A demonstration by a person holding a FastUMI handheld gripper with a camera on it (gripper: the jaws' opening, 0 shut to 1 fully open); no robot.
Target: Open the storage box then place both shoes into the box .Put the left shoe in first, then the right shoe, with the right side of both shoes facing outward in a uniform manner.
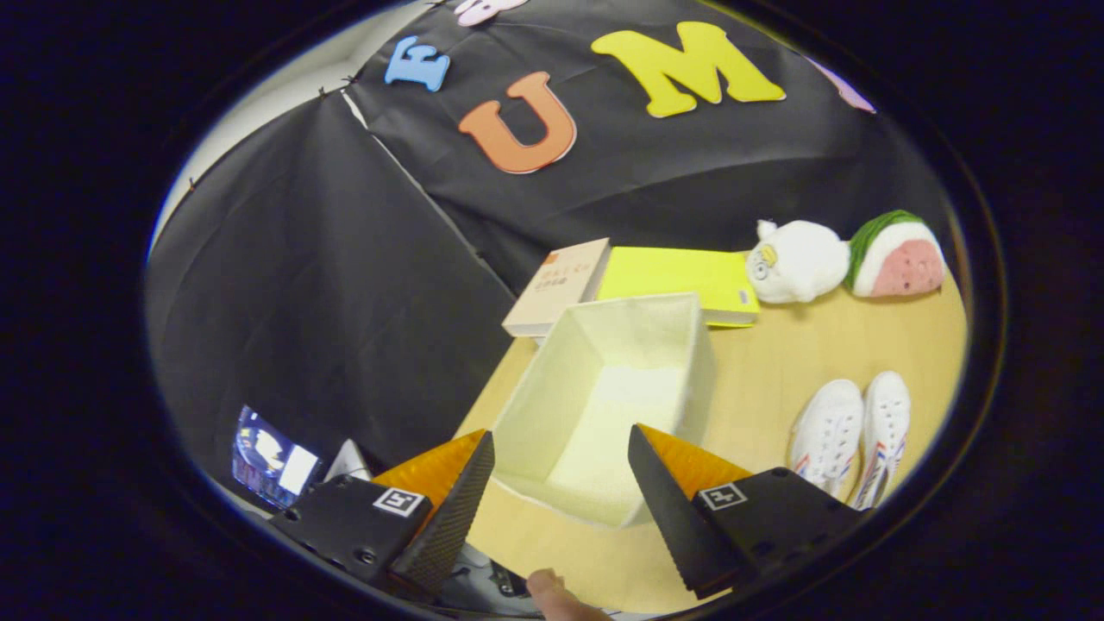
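Fingertip of a hand (552, 595) seen nearest, below gripper (561, 444). Gripper fingers spread wide apart, nothing held btwn them. Storage box (552, 405) lay open & empty just ahead, near wall sitting between the fingertips, on tabletop (759, 379). Pair of white shoes (849, 435) side by side, right of box, beyond right finger. Further back: tan book (556, 289) & yellow book (677, 276) behind box, then white plush (798, 261) & watermelon plush (897, 256).

Light even, soft, from overhead; tabletop (776, 362) bright, cloth walls dim. Box (604, 397) interior washed pale, near glare. Faint shadows under shoes (849, 435). Strong fisheye bending toward the rim. Gripper (561, 470) fingers wide apart, sharp; fingertip (552, 595) below slightly blurred.
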